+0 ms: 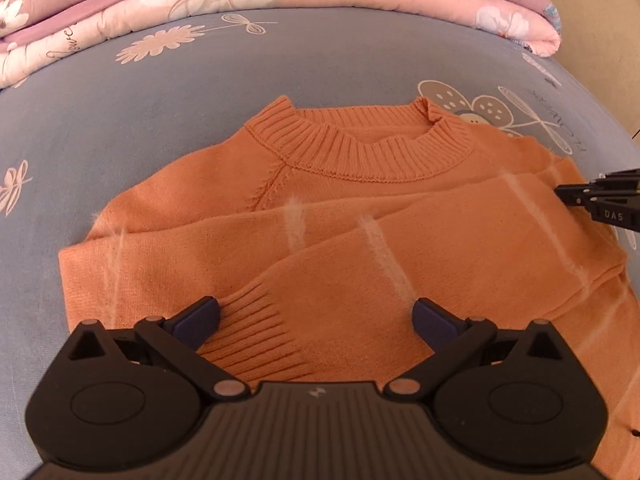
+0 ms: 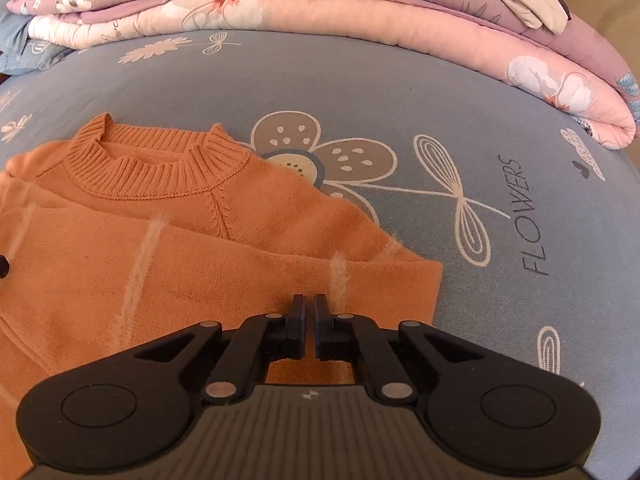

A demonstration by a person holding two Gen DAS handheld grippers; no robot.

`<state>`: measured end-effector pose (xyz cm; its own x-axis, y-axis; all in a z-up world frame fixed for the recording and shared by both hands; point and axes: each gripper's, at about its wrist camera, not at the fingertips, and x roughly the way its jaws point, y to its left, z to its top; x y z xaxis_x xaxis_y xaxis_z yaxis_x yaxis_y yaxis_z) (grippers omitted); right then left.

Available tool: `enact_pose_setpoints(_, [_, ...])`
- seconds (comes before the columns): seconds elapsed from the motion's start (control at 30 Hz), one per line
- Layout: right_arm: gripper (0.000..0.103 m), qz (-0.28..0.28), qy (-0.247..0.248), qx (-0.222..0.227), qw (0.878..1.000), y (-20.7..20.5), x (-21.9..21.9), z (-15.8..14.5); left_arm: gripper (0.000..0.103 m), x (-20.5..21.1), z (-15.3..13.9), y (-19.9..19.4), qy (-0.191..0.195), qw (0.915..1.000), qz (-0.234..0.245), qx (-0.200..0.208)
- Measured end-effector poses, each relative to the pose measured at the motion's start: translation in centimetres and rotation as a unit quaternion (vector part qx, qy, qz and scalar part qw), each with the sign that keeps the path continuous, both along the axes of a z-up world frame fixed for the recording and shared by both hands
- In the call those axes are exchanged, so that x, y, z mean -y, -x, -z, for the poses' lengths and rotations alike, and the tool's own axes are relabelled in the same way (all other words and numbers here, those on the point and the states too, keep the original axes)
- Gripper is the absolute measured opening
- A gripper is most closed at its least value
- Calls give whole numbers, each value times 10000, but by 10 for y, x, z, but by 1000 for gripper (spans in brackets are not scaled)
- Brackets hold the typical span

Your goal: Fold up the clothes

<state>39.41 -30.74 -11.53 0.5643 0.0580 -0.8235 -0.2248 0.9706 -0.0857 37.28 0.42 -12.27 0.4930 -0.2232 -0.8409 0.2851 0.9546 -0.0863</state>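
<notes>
Left gripper [image 1: 316,318] nearest, fingers spread wide over ribbed cuff [image 1: 256,332]; right gripper [image 2: 309,312] closed, holding nothing; folded floral quilts [image 2: 320,12] behind; orange sweater [image 2: 200,248] flat on blue bedsheet [image 2: 400,92], sleeves folded across chest.

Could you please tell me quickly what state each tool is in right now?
Left tool: open, over the orange sweater, holding nothing.
Right tool: closed, above the sweater's folded sleeve, with nothing visibly gripped.
</notes>
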Motion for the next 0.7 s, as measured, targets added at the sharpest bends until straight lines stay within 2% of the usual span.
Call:
enact_pose_setpoints(0.13, [7,164,-81,-71,9998,-1,2,-8,102,-5,-16,3,33,9999,-72,97])
enact_pose_setpoints(0.2, [19,121,-120,1,9999,8,0,-19,102,-12,-29,12,48,9996,-16,280])
enact_pose_setpoints(0.27, [26,-79,-134,97,9998,19,-6,-30,102,-18,-33,17,46,9995,61,293])
enact_pose_setpoints(0.4, [27,-329,-90,-218,9992,28,-22,-19,102,-26,-11,15,-93,10000,-28,-15])
enact_pose_setpoints(0.43, [27,-336,-13,-175,9993,29,-25,-14,102,-27,-2,13,-107,9998,-98,-122])
enact_pose_setpoints(0.5, [29,-275,12,-88,9996,28,-28,-11,102,-31,7,13,-15,9998,-170,-76])
enact_pose_setpoints(0.6, [30,-121,-103,-117,9998,25,-26,-12,102,-37,7,13,113,9997,-208,-30])
enact_pose_setpoints(0.7, [31,-57,-302,-75,9995,34,-21,-24,102,-41,-9,25,212,9995,-162,159])
